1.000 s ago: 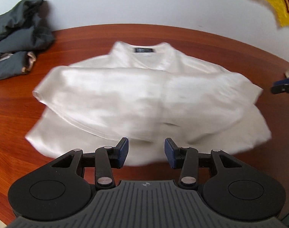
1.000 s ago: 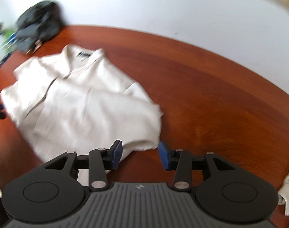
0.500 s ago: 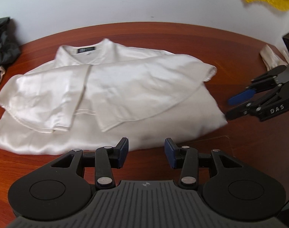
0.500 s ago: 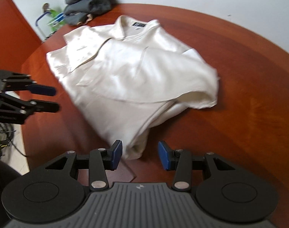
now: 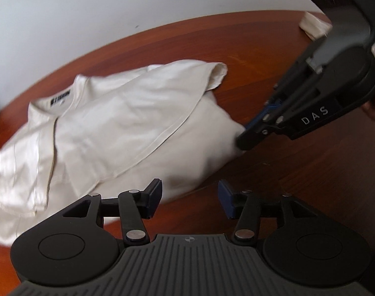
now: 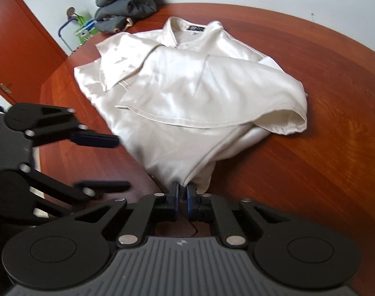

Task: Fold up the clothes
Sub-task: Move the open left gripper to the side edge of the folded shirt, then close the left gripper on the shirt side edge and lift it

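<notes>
Left tongs [image 5: 189, 198] are held spread above the near hem of the cream shirt [image 5: 128, 123], with nothing between the pads; their jaws have just been opened a little wider, and only bare wood and the shirt's edge are seen in the gap. Compared with half a second ago, they have been brought close to the shirt's lower corner region, beside the other tool.

The shirt is laid on the red-brown tabletop [image 6: 310, 148], collar toward the far wall, both sleeves already folded in across the front. A dark bundle of clothes [image 6: 125, 0] is left at the far left corner of the tabletop.

Right tongs [image 6: 183, 197] have just been closed and are now pressed together on the shirt's near bottom corner; cloth is seen pinched between the blue pads, whereas half a second ago the corner lay loose between spread jaws.

One hem corner is thus judged secured. A matching grip by the left tongs is probably still needed before the bottom can be lifted toward the collar.
</notes>
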### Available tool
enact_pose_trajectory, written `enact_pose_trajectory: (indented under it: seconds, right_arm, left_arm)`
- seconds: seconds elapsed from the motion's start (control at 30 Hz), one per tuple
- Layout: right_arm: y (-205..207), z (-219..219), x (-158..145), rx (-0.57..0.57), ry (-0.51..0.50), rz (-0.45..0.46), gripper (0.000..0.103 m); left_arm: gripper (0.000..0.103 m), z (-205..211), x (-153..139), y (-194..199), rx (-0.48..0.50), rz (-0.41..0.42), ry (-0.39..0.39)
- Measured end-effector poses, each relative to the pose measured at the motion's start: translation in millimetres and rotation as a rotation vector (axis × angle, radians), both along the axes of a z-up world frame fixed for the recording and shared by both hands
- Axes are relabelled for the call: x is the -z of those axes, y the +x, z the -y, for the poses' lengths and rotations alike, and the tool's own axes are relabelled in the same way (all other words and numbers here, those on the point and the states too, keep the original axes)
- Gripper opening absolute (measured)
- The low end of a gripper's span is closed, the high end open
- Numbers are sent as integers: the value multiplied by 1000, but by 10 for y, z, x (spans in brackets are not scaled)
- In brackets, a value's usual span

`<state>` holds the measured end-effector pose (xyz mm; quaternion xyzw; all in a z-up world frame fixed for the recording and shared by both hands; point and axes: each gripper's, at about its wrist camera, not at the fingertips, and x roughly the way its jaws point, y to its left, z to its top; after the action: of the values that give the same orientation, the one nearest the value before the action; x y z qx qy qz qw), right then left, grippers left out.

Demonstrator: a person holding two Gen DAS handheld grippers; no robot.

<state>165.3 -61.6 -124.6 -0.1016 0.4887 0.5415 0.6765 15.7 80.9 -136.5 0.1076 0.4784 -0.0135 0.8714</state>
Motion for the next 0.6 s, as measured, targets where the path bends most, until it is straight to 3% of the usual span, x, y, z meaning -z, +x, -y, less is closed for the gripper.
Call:
enact_pose_trajectory:
  seconds: [0.3,0.37,0.4,0.53,0.6]
  right_arm:
    - [-1,2,-341,-14,85,1,6]
    - [2,-1,-380,-13,90,5,6]
    - [5,-3,-398,-11,88,9,6]
    - [12,36,-438,-11,91,24,9]
    - [-5,74,-475,-7,92,52,18]
  left_arm:
    - [52,338,117,176,167,87,164]
    - [31,365,154,187,199,111,213]
    - [12,356,170,199,203,115,230]
    - [8,244,146,177,193,132,211]
    - [8,189,100,131,189,145,204]
